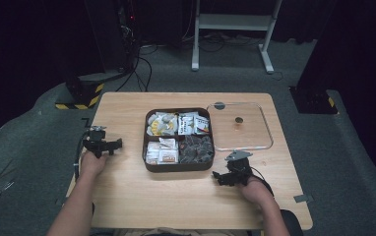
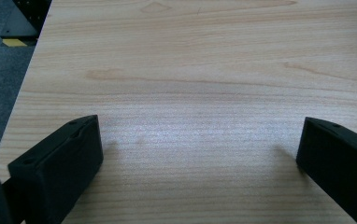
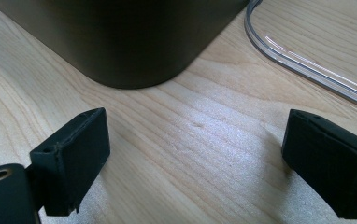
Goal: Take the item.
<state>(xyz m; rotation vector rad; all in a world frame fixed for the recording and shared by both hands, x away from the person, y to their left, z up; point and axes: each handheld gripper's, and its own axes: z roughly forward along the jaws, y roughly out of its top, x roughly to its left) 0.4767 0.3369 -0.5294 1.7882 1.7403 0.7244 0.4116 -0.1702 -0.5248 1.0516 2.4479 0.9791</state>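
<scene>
Wooden table (image 1: 127, 196), rounded corners, bare at front. Brown four-compartment box (image 1: 178, 166) of packets sits at centre (clear lid (image 1: 267, 132) lies beside it). Left gripper (image 2: 200, 154) near the left edge, right gripper (image 3: 195, 149) near the box corner; both spread wide, holding nothing

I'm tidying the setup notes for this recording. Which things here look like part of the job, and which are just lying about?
Likely part of the job:
- brown snack box, four filled compartments
- clear lid, flat on the table beside the box
- left gripper and right gripper, both open, resting on the table

Just lying about:
- white stand behind the table
- floor cables
</scene>
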